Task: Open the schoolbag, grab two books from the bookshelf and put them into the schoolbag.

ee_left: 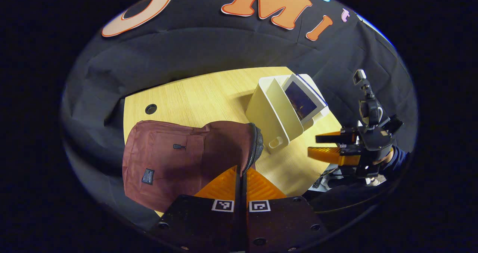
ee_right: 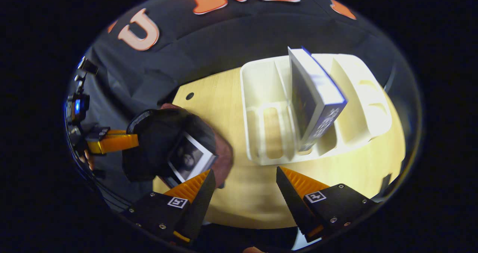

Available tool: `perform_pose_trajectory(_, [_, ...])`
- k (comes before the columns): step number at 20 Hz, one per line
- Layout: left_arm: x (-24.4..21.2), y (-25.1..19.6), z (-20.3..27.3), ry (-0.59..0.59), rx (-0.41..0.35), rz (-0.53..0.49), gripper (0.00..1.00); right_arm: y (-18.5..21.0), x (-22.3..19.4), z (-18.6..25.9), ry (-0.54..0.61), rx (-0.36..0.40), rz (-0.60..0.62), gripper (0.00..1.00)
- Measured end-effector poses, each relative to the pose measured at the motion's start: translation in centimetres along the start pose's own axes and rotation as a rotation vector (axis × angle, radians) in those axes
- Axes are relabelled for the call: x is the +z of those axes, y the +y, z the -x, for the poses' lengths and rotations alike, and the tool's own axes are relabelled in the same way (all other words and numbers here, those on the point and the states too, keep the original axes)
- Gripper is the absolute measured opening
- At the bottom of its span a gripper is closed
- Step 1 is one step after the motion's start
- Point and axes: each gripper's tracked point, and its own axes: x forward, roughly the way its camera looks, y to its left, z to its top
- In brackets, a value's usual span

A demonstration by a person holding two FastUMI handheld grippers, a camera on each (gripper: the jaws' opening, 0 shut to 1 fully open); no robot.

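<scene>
light wood table (ee_left: 209, 96) mid-frame – round cable hole (ee_left: 151, 108) near its left edge; black cloth wall (ee_left: 209, 47) across the upper frame, wrinkled.

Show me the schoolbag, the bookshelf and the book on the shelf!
schoolbag (ee_left: 164, 159), left gripper view, front panel.
bookshelf (ee_right: 263, 96), right gripper view, empty left slot.
book (ee_right: 312, 96), right gripper view, its cover.

Maroon schoolbag (ee_left: 164, 159) (cream bookshelf (ee_left: 274, 114))

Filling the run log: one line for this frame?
left gripper: shut on schoolbag rim | right gripper: open, empty | one book in schoolbag | one book on bookshelf
</scene>
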Motion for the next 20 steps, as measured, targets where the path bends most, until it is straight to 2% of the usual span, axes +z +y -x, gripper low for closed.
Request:
perform_pose_trajectory(4, [-0.2, -0.1, -0.1, -0.008, 0.019, 0.016, 0.01, -3.1, 2.4, 2.8, 0.050, -0.049, 0.092, 0.98])
perform_pose_trajectory(9, [-0.7, -0.2, -0.1, -0.016, 0.046, 0.047, 0.01, -7.7, 7.5, 4.2, 0.069, -0.126, 0.200, 0.98])
perform_pose_trajectory(14, [-0.9, -0.3, -0.4, -0.031, 0.071, 0.106, 0.01, -9.6, 10.4, 1.9, 0.165, -0.097, 0.194, 0.98])
perform_pose_trajectory(20, [-1.5, -0.2, -0.5, -0.039, 0.129, 0.201, 0.01, -10.2, 11.4, -3.8, 0.299, -0.058, 0.192, 0.98])
